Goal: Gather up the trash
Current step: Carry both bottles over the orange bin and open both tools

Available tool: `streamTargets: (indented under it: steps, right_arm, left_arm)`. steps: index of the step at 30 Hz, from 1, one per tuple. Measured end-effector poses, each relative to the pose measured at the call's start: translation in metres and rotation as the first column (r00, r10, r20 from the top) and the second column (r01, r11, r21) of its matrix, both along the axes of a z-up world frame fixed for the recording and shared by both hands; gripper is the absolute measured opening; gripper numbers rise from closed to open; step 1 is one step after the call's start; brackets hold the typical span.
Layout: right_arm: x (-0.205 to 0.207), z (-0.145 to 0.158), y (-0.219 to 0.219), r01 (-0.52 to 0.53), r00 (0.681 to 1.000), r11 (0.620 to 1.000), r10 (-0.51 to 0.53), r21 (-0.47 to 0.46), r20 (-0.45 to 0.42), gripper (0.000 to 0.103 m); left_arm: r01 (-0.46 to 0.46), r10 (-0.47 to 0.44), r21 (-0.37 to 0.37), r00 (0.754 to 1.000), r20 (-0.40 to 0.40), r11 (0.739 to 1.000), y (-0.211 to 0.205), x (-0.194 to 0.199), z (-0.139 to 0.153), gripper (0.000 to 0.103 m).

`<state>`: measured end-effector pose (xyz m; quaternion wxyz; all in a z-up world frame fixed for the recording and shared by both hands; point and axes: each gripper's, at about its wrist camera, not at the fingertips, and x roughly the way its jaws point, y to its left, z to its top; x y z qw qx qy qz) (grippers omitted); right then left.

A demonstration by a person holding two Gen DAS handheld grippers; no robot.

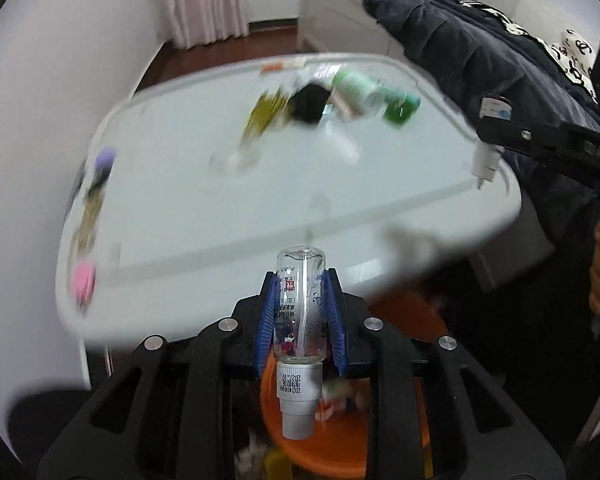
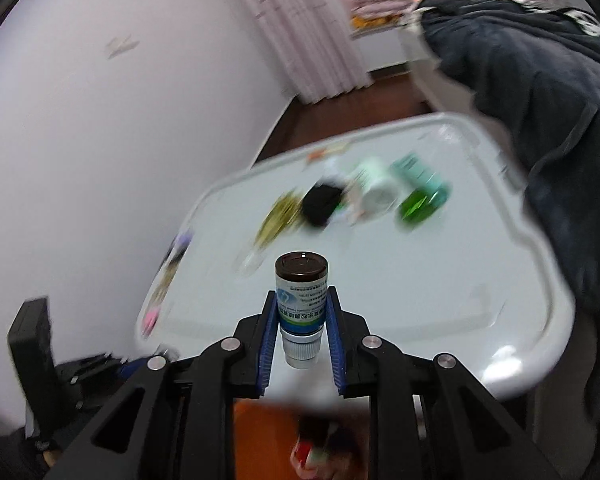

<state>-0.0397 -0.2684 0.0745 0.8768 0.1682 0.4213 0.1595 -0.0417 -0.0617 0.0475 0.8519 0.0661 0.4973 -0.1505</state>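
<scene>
My left gripper [image 1: 301, 280] is shut on a clear spray bottle [image 1: 300, 320] with a white cap, held cap toward the camera above an orange bin [image 1: 332, 452] that holds scraps. My right gripper [image 2: 303, 300] is shut on a small brown bottle [image 2: 301, 304] with a blue-white label and a white cap. It also shows in the left wrist view [image 1: 488, 148], gripping that bottle at the table's right edge. An orange bin [image 2: 268, 440] lies below it.
A white table [image 1: 260, 208] carries blurred items: a green bottle [image 1: 402, 106], a white-green bottle [image 1: 356, 88], a black object [image 1: 310, 102], a yellow tube [image 1: 260, 118], and pink and purple things at its left edge. A dark jacket [image 1: 480, 40] hangs at the right.
</scene>
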Motion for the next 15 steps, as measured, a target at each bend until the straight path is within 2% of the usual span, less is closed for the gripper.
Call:
streamTargets:
  steps: [4,6,8,12,15]
  right_arm:
    - [-0.053,-0.016,0.043,-0.122,0.992,0.989,0.118,-0.086,-0.05,0.023]
    - [-0.074,-0.032,0.063,-0.162,0.985,0.976,0.15,-0.149,-0.086,0.023]
    - [-0.086,-0.045,0.073,-0.165,0.982,0.973,0.146,-0.165,-0.118,0.023]
    - [-0.099,-0.06,0.077,-0.143,0.979,0.976,0.116,-0.164,-0.167,0.023]
    - [-0.099,-0.061,0.074,-0.122,0.981,0.978,0.093,-0.171,-0.169,0.023]
  left_arm:
    - [-0.049,0.049,0.005,0.999,0.001,0.999,0.016,-0.041,-0.03,0.024]
    - [-0.074,0.072,-0.013,0.995,-0.073,0.997,0.021,-0.048,-0.047,0.024]
    - [-0.081,0.077,-0.031,0.989,-0.128,0.996,0.02,-0.046,-0.058,0.024]
    - [-0.06,0.055,-0.041,0.991,-0.121,0.997,0.018,-0.049,-0.054,0.024]
    - [-0.057,0.051,-0.045,0.989,-0.135,0.997,0.017,-0.051,-0.058,0.024]
